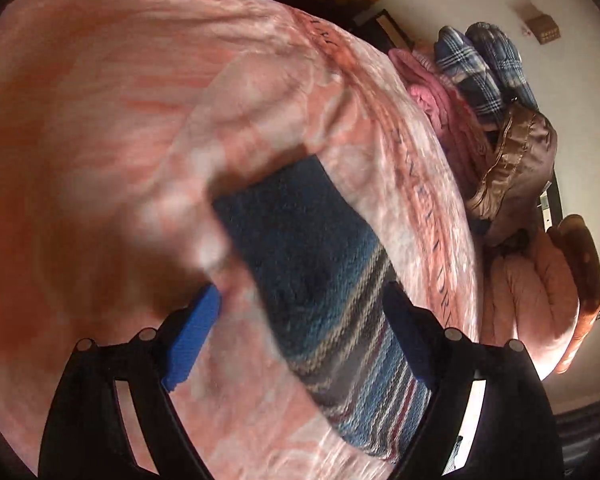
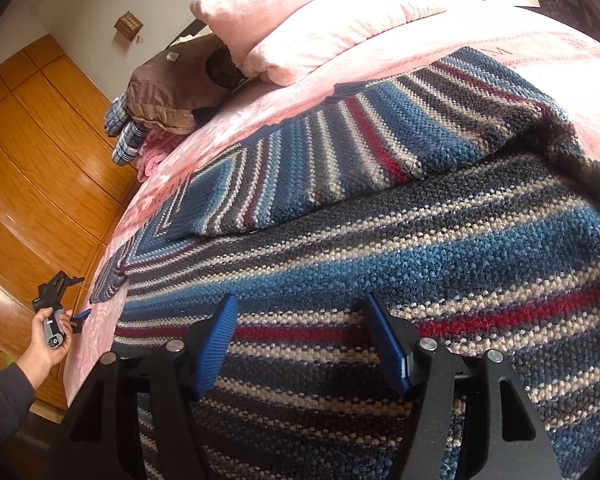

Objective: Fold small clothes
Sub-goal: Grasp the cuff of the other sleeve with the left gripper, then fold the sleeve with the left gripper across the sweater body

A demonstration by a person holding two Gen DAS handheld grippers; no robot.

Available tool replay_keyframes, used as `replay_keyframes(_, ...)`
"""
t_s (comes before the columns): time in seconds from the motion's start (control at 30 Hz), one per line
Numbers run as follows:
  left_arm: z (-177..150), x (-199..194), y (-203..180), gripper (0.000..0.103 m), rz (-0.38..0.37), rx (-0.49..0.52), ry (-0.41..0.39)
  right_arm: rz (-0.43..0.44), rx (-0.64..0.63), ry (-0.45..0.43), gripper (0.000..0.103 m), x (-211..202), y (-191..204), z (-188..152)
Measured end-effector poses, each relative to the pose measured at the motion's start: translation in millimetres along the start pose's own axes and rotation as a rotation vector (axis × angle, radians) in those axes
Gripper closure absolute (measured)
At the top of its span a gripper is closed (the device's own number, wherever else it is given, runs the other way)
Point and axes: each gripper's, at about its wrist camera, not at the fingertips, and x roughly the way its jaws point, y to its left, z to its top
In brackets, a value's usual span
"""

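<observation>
Striped knit sweater (image 2: 380, 208) lies spread on the pink bedspread (image 2: 228, 120), one sleeve folded back across the body, cuff end reaching toward the bed's left edge. Blue, grey, white and red stripes.

Right gripper (image 2: 300, 344) sits low over the sweater's body, fingers spread wide, blue pads (image 2: 216, 348) clear of each other with only knit showing between them; cannot tell whether the tips touch the fabric.

Left gripper (image 1: 300, 336) also wide apart, nothing pinched. In its own view, blurred, a strip of the sweater (image 1: 324, 280) runs between the fingers over the bedspread. From the right wrist view the left gripper (image 2: 66, 300) is held by a hand (image 2: 50, 342) in a dark sleeve just off the bed's left edge, near the sweater cuff but apart from it.

At the head of the bed: folded pink blanket (image 2: 312, 20), brown jacket (image 2: 168, 92), plaid slippers (image 2: 124, 132) beside it. Wooden wardrobe (image 2: 32, 152) along the left wall.
</observation>
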Motion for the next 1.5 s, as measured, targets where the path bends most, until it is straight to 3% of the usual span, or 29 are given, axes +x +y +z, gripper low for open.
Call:
replay_keyframes(0.03,3.0,3.4,-1.5,0.021,-0.008,-0.004,-0.01,-0.003,-0.001,-0.001,0.036,0.5,0.5,-0.2)
replay_keyframes(0.1,10.1,7.1,0.7,0.034,-0.006,-0.003,-0.027,-0.01,-0.006,-0.002,0.036,2.3,1.7,-1.4)
replay_keyframes(0.17,13.3,13.5,0.0,0.069,0.033,0.013,-0.022,-0.017,-0.012,-0.002,0.036,3.3,1.7,-2.4)
replay_keyframes(0.27,15.5,13.2,-1.3,0.091,0.069,0.036,-0.022,-0.022,-0.018,-0.001,0.036,4.0,1.2,-2.5)
replay_keyframes(0.4,11.4,-14.7,-32.2,0.093,-0.023,0.068,-0.053,-0.038,-0.007,0.012,0.037,-0.2,2.6,-0.7)
replay_keyframes(0.5,-9.8,-47.3,-90.4,0.094,-0.131,0.185,-0.058,-0.032,0.016,0.01,0.036,-9.8,7.6,0.3)
replay_keyframes(0.63,-64.7,-86.2,-173.8,0.094,-0.275,0.339,-0.036,-0.006,-0.002,0.004,0.036,-28.1,24.8,-1.1)
replay_keyframes(0.83,-160.7,-110.2,-268.3,0.094,-0.396,0.533,-0.012,-0.005,-0.025,0.002,0.036,-63.6,31.5,-18.6)
replay_keyframes(0.97,-218.9,-100.3,-308.1,0.094,-0.417,0.605,0.024,-0.003,0.016,-0.002,0.036,-78.6,18.1,-20.6)
replay_keyframes(1.17,-310.0,-61.4,-342.1,0.094,-0.39,0.708,0.096,0.024,0.073,-0.017,0.036,-86.7,-3.6,-13.6)
replay_keyframes(1.5,-443.4,37.6,-348.4,0.094,-0.312,0.85,0.251,0.017,0.142,-0.016,0.036,-88.4,-35.0,-6.4)
